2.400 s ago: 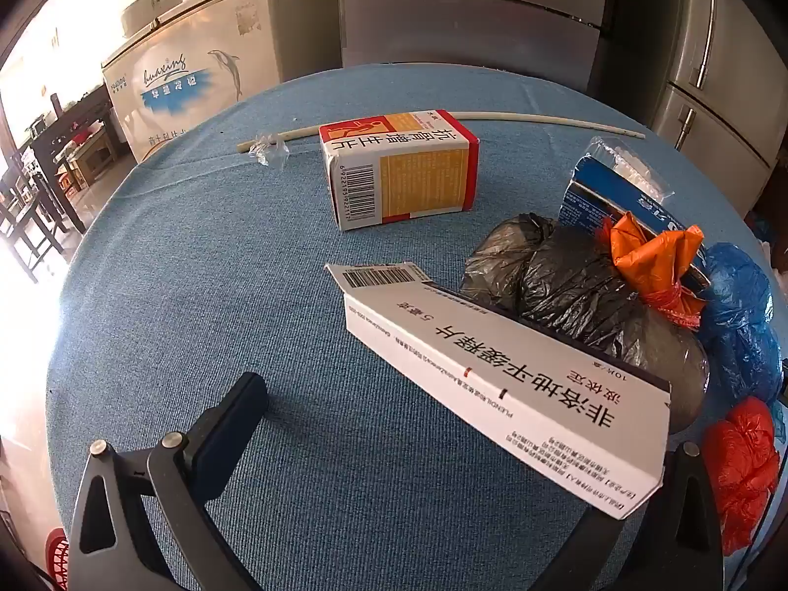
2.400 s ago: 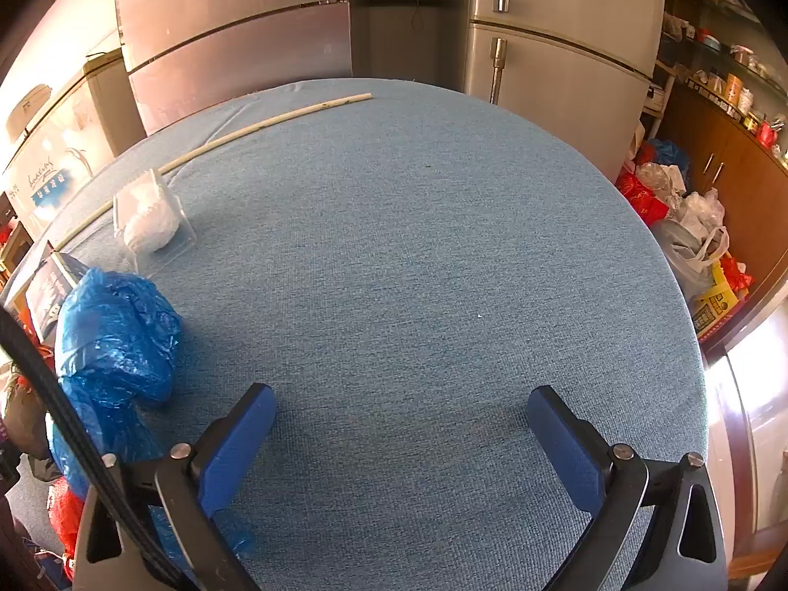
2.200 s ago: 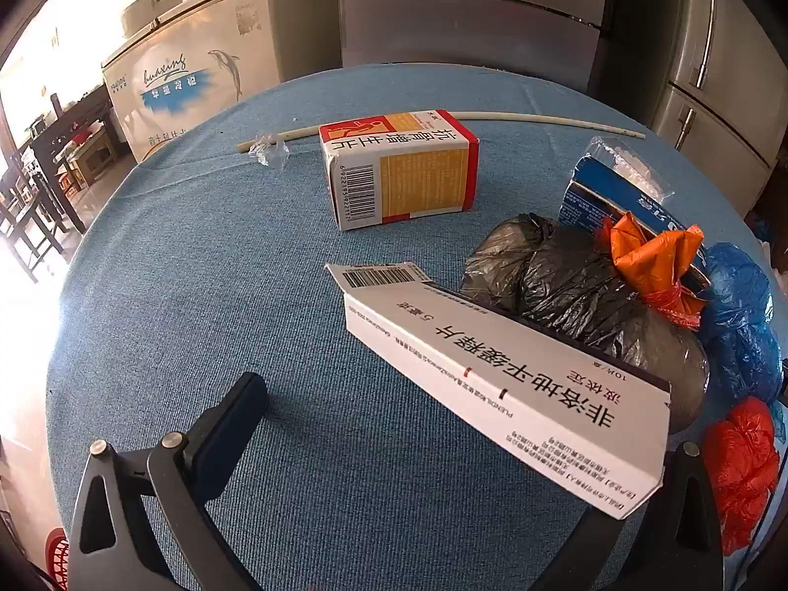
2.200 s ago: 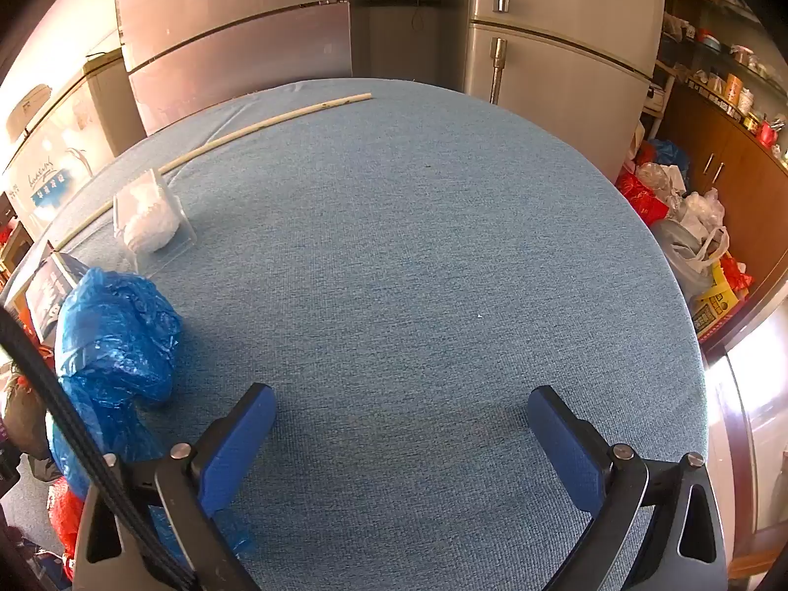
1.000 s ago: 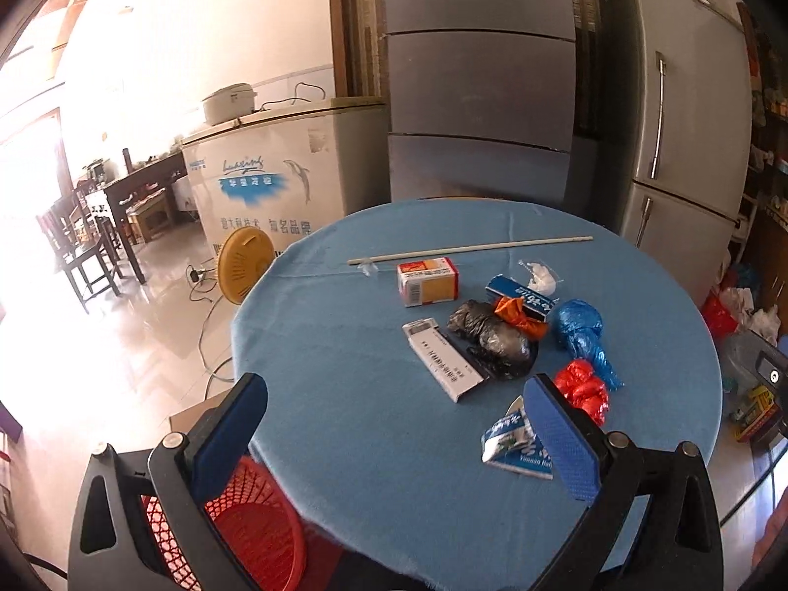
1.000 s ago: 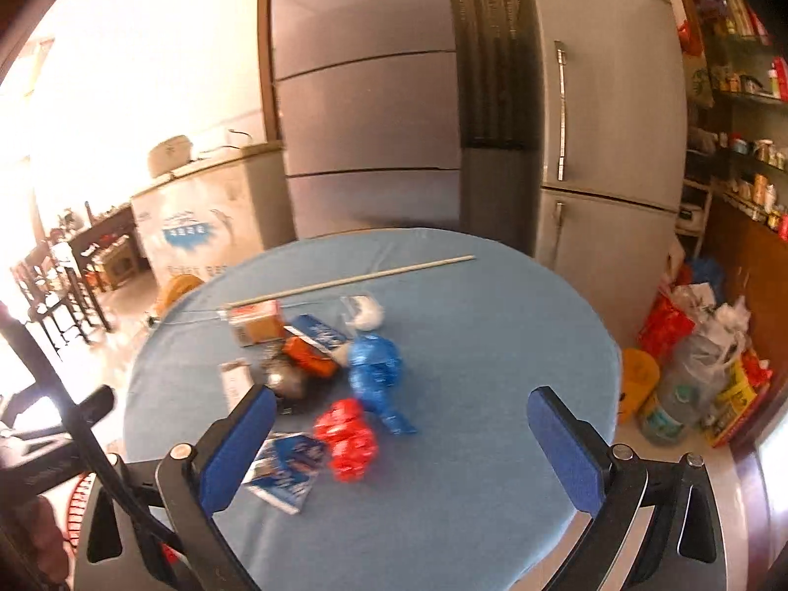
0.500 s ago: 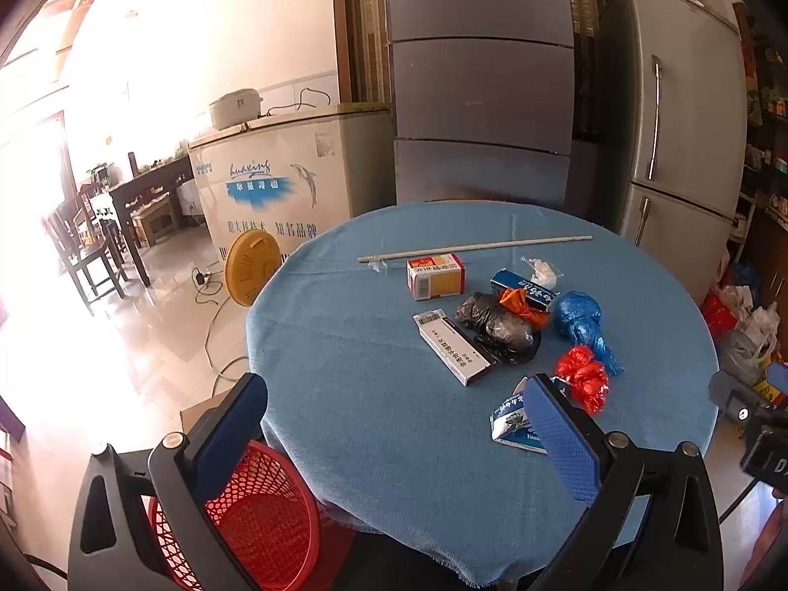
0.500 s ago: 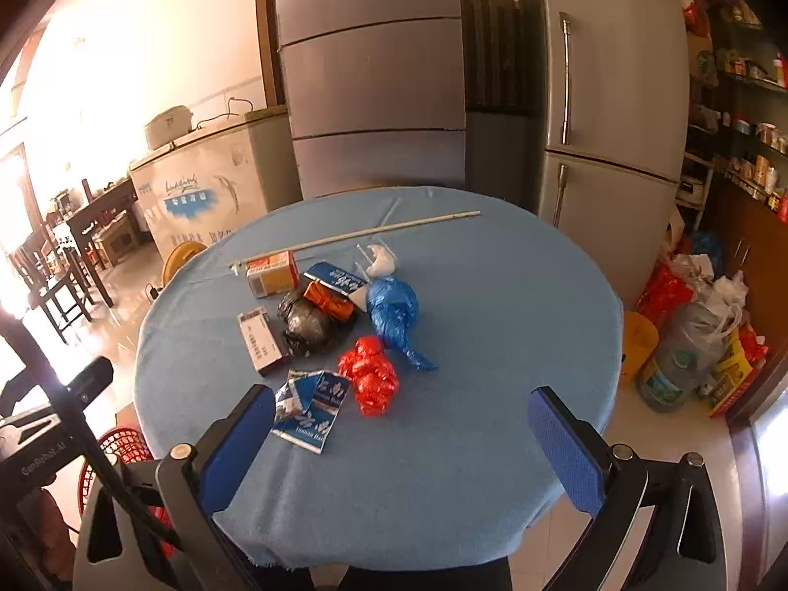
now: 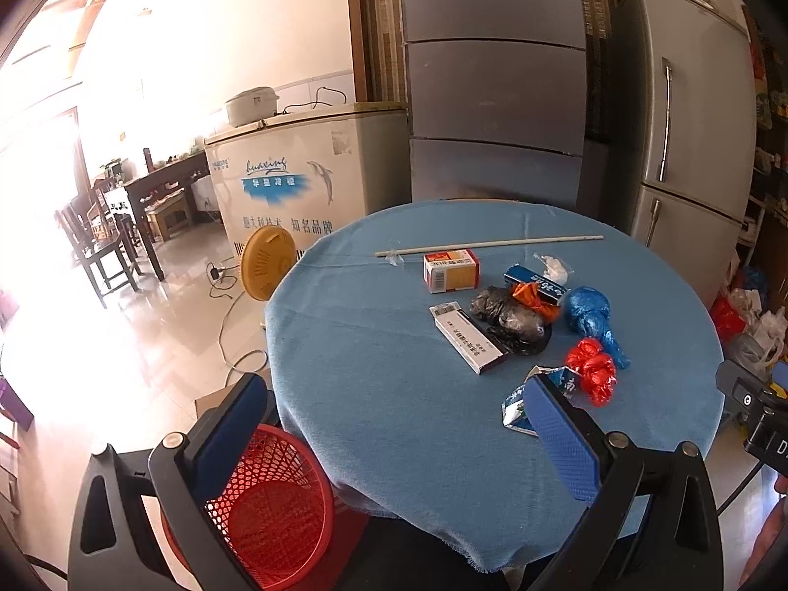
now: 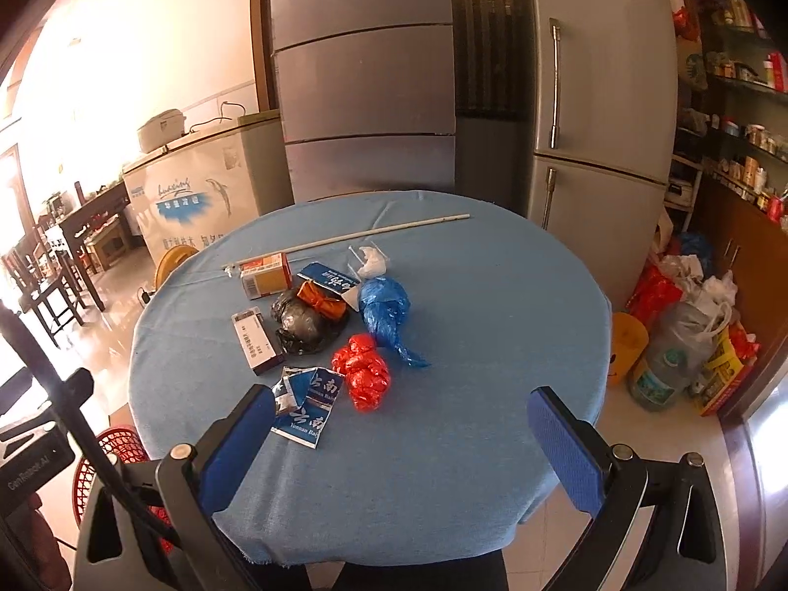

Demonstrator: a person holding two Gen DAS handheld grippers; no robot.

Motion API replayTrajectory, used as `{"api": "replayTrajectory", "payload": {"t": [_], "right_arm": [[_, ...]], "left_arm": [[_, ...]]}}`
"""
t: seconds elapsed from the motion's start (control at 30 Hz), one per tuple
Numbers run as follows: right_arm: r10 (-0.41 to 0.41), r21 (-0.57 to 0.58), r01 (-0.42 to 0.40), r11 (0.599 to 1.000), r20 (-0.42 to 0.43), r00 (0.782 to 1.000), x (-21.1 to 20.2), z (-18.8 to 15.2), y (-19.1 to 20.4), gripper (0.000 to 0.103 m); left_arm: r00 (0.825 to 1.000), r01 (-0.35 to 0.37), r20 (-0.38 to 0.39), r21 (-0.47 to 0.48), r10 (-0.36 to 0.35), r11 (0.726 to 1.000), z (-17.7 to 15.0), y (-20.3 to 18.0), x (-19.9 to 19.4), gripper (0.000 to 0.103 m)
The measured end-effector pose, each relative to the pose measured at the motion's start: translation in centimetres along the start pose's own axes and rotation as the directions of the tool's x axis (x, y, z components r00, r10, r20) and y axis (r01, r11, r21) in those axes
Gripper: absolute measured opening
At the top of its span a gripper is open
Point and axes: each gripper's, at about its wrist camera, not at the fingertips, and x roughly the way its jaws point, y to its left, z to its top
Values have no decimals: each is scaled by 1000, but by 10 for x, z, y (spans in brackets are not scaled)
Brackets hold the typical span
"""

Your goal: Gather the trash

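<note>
Trash lies in a cluster on the round blue table: a white medicine box, an orange-and-white box, a black bag, an orange bag, a blue bag, a red bag and a torn blue wrapper. A red mesh basket stands on the floor by the table's near left edge. My left gripper and right gripper are both open and empty, held back from the table.
A long white stick and a clear packet lie at the far side. Fridges, a chest freezer and a yellow fan stand behind. Bags and bottles crowd the floor at right.
Both grippers have pulled far back and up from the tabletop, so the whole table, the trash cluster and the red basket have come into view. Both stay open.
</note>
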Motion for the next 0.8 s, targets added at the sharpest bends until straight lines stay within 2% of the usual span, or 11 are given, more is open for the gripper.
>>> {"api": "replayTrajectory", "payload": {"t": [0.27, 0.43, 0.8], "right_arm": [[14, 10, -14, 1000, -5, 1000, 0, -3, 1, 103], [13, 22, -13, 1000, 1, 1000, 0, 1, -2, 103], [16, 39, -15, 999, -33, 999, 17, 2, -8, 103]], "left_arm": [[1000, 0, 2, 28, 0, 1000, 0, -1, -4, 103], [1000, 2, 0, 7, -2, 1000, 0, 0, -2, 103], [999, 2, -38, 11, -1, 1000, -1, -1, 11, 103]]}}
